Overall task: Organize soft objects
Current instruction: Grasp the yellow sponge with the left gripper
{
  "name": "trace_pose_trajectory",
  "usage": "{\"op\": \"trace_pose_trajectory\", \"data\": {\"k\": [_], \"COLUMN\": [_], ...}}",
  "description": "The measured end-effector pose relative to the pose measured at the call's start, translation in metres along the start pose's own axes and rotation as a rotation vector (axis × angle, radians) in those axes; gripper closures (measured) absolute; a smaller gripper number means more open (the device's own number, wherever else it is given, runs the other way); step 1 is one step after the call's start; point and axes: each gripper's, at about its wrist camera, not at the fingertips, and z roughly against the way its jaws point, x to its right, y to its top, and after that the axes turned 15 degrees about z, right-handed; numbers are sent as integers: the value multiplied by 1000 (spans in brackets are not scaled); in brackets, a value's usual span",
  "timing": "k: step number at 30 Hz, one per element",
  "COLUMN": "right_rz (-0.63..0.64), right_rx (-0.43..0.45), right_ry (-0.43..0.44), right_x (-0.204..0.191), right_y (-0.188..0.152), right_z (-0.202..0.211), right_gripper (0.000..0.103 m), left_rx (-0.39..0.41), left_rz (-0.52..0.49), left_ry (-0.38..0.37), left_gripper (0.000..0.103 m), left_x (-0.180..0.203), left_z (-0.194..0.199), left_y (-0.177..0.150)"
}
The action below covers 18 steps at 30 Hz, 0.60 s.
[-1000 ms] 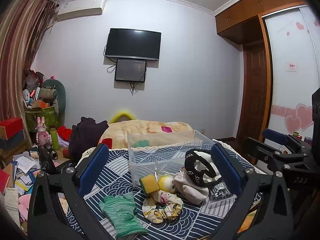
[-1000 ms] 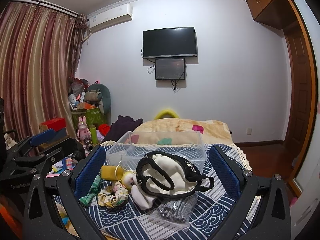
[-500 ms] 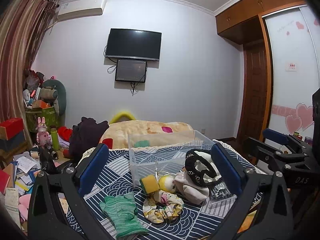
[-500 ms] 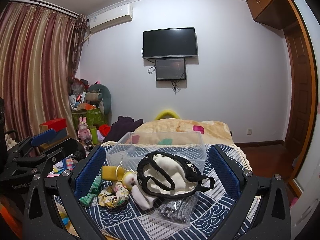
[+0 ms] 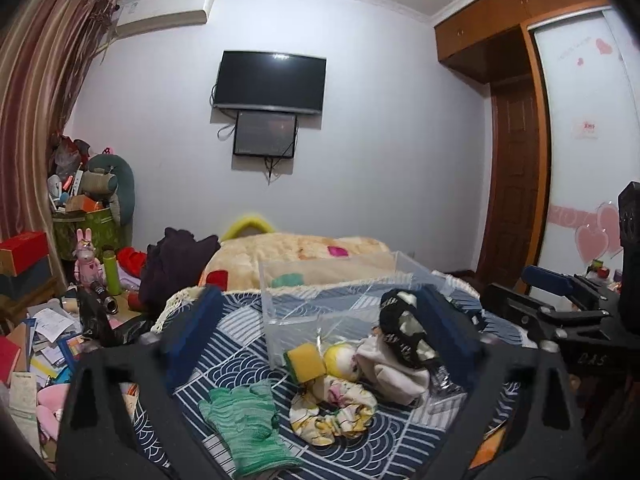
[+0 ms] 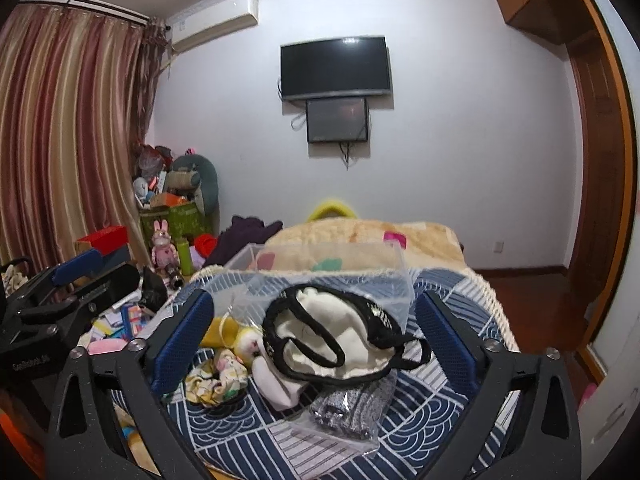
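Nothing has shifted in the last second: our left gripper (image 5: 316,322) and right gripper (image 6: 314,326) stay spread wide and empty above the bed, the glove (image 5: 244,420), sponge (image 5: 306,360) and scrunchie (image 5: 332,408) lying outside the clear box (image 5: 320,300), so sorting hasn't begun.

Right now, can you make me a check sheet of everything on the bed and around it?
Surface: bed cover, blue wave pattern, lace edge.
Job's things: clear bin looks empty; in front of it lie a green glove, yellow sponge, floral scrunchie, small doll, cream bag with black straps, and grey socks in a clear packet.
Clutter: papers and toys on the left.
Grippers: left gripper and right gripper open, holding nothing.
Cables: wires dangle under the TV.
Surroundings: curtains, air conditioner, wardrobe.
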Motion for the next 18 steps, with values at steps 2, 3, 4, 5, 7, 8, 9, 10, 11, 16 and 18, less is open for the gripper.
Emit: {"op": "trace_pose_trajectory", "data": {"k": [2,3,4,5,7,8,9,10,11,16,18], "right_rz": [-15,-23,-33,-39,-57,-63,-69,-72,-71,-54,-47], "right_rx": [-32,-42,-55,-66,-92,-101,-114,-126,-138,-177,-191], "right_ry": [13,21,28,35,53,59,59,52,47,27,32], "right_x": [4,5,8,9,12,14,14,14,14,6,3], "right_y": [-4,-6,-9,-12,-17,-20,-22,-23,-25,-31,-31], "right_z": [-8,-10,-14,-17,-24,-27,-29,-33,-36,-47,-52], "right_gripper": [14,14,14,14,13,13,12,10,5,0,0], "left_rx": [-31,-43,-50,-68,-101,-115,-137,-151,-171,-257,-281], "left_rz": [5,23,39,64,91,101,109,113,119,160,166], "left_ry": [8,5,-2,-13,-21,-15,2,9,20,28,22], "left_gripper": [23,28,30,30,30,30,31,32,34,41,43], "left_x": [-3,-7,-10,-15,-21,-25,-28,-30,-33,-45,-46], "left_z": [-9,-14,-16,-21,-30,-35,-43,-47,-54,-75,-81], "left_y": [-2,-4,-5,-7,-9,-11,-14,-16,-19,-34,-39]}}
